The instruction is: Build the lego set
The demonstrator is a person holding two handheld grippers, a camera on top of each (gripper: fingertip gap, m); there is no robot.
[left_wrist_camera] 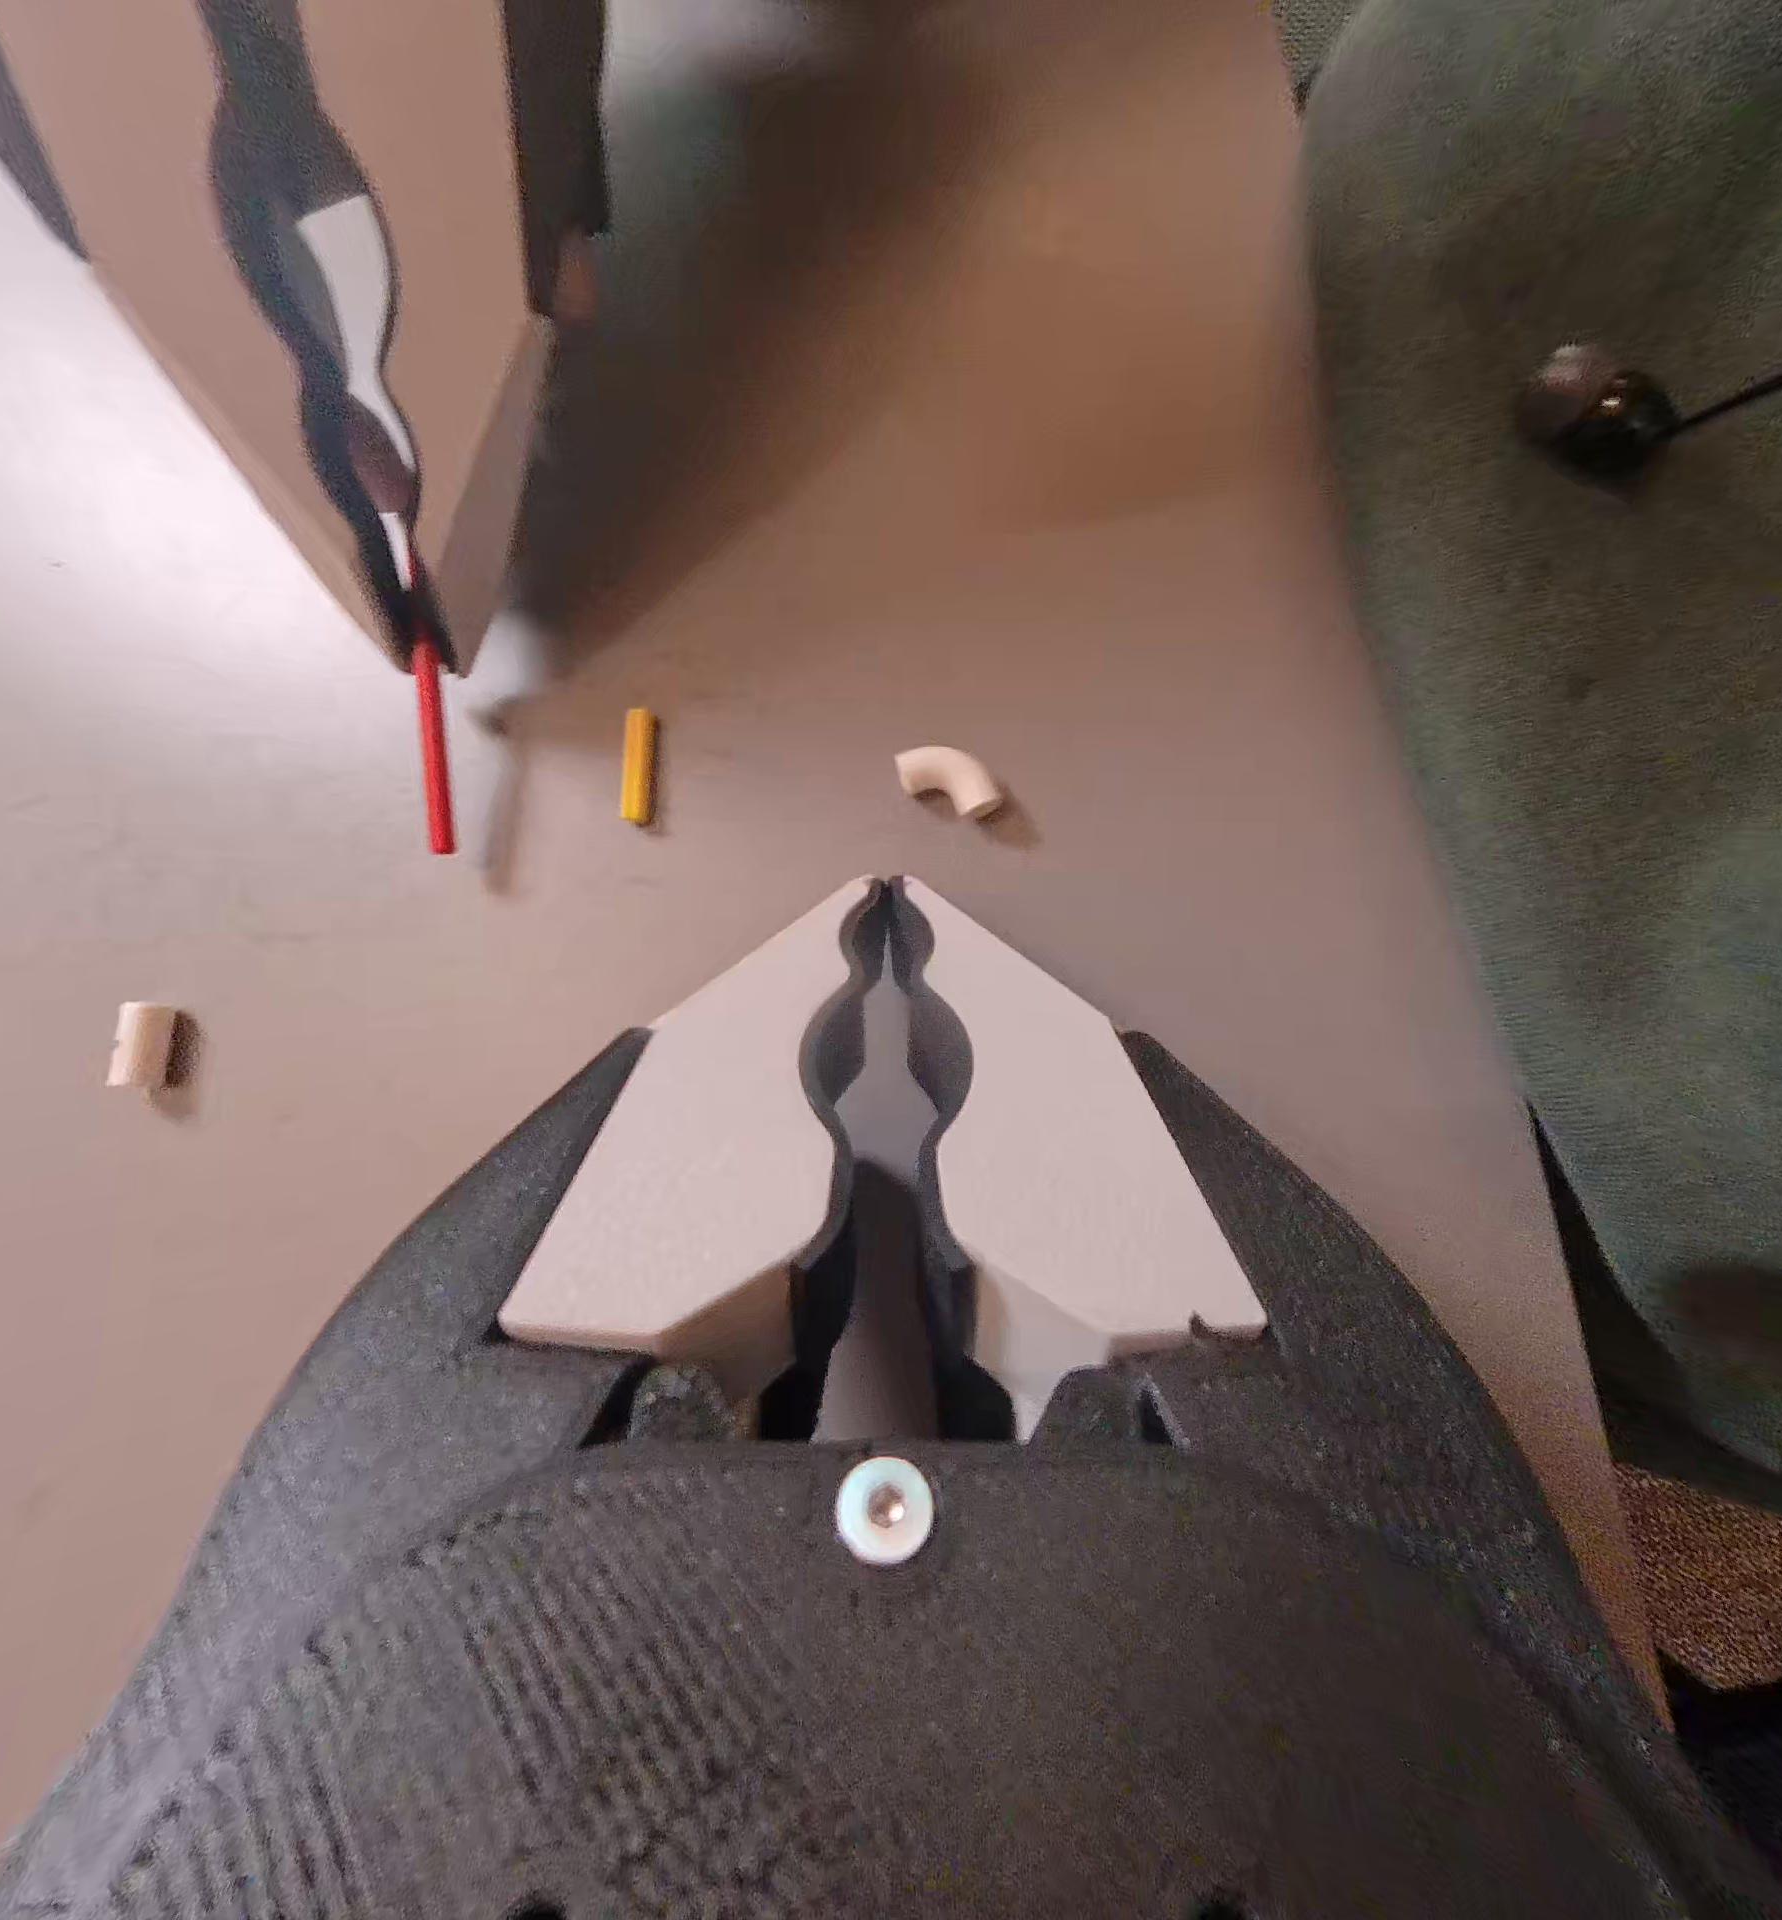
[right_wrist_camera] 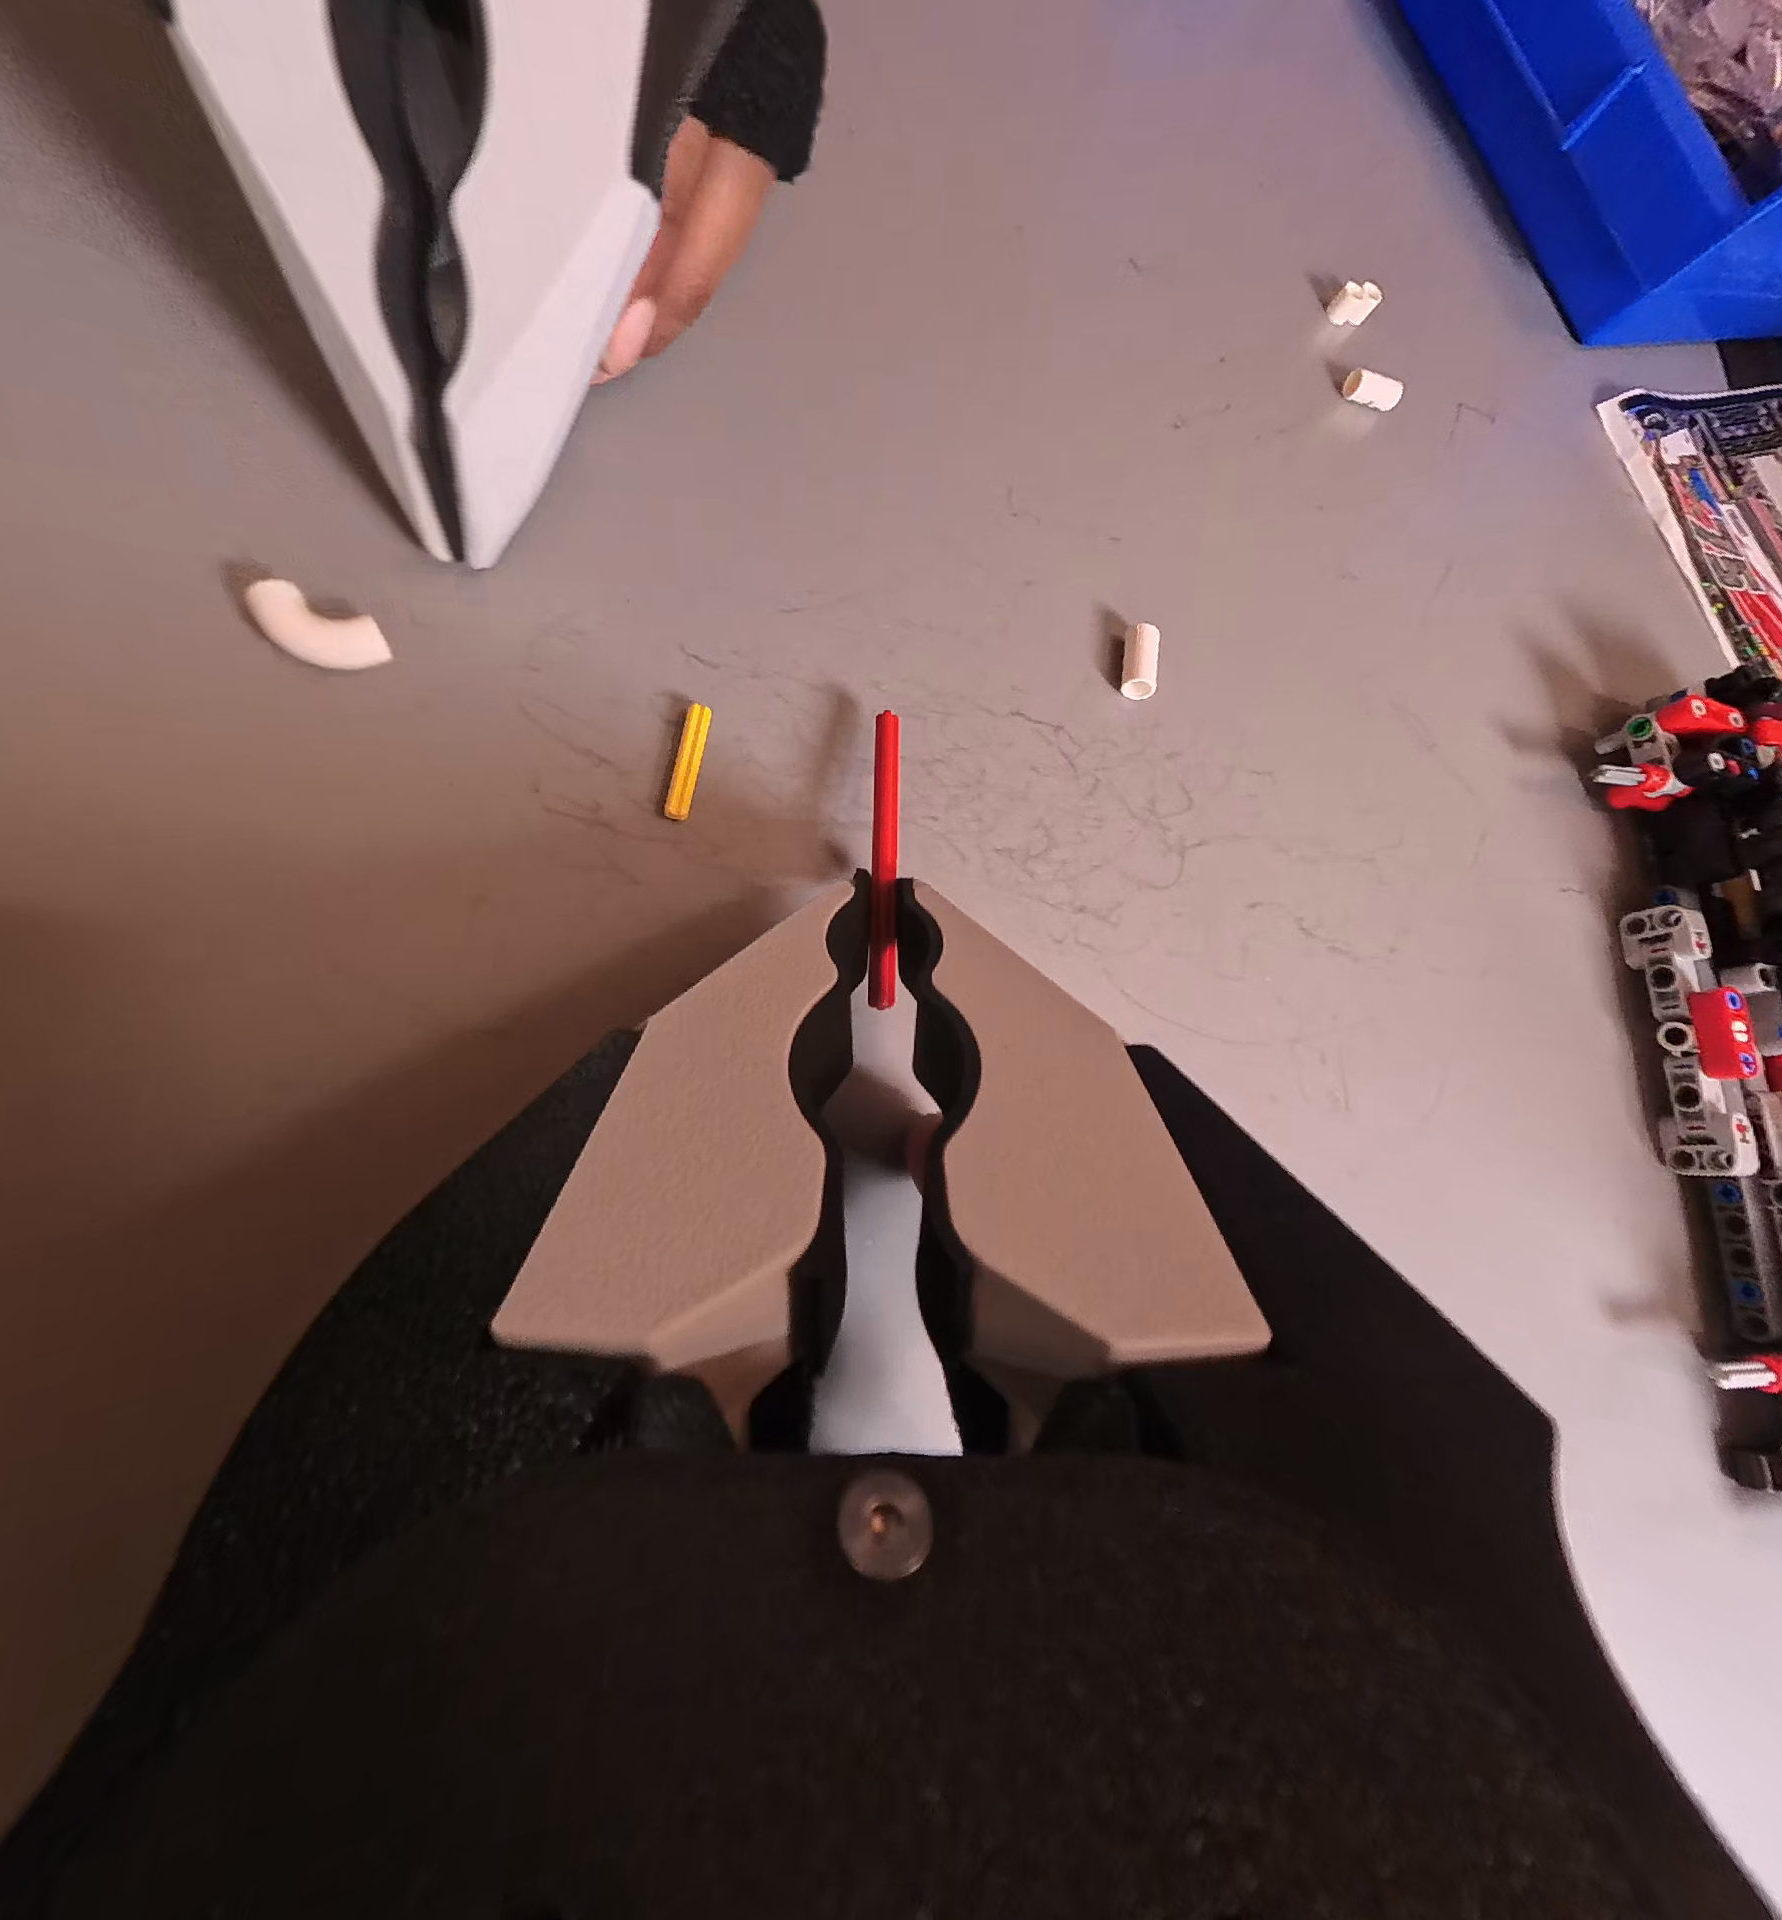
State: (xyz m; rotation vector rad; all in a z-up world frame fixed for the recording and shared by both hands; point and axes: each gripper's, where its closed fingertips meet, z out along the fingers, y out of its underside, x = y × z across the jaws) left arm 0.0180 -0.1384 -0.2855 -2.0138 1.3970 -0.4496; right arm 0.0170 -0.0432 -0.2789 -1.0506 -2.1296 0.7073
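Observation:
My right gripper (right_wrist_camera: 882,883) is shut on a thin red axle rod (right_wrist_camera: 884,821), which sticks out forward from the fingertips above the grey table (right_wrist_camera: 970,520). In the left wrist view this gripper (left_wrist_camera: 430,649) shows at the upper left with the red rod (left_wrist_camera: 433,764) hanging from its tips. My left gripper (left_wrist_camera: 889,883) is shut with nothing between its pads, just short of a white curved elbow piece (left_wrist_camera: 944,779). A short yellow axle (left_wrist_camera: 639,767) lies on the table between the two grippers; it also shows in the right wrist view (right_wrist_camera: 687,761), with the elbow piece (right_wrist_camera: 315,623) and the left gripper (right_wrist_camera: 456,551).
White tube pieces (right_wrist_camera: 1140,660) (right_wrist_camera: 1373,388) (right_wrist_camera: 1352,301) lie on the table, another (left_wrist_camera: 144,1042) at the left. A blue bin (right_wrist_camera: 1614,166), a printed sheet (right_wrist_camera: 1739,499) and a part-built brick model (right_wrist_camera: 1749,987) stand at the right. A dark green cloth surface (left_wrist_camera: 1614,727) borders the table. Some 10 cm of space lies between my two pairs of fingers.

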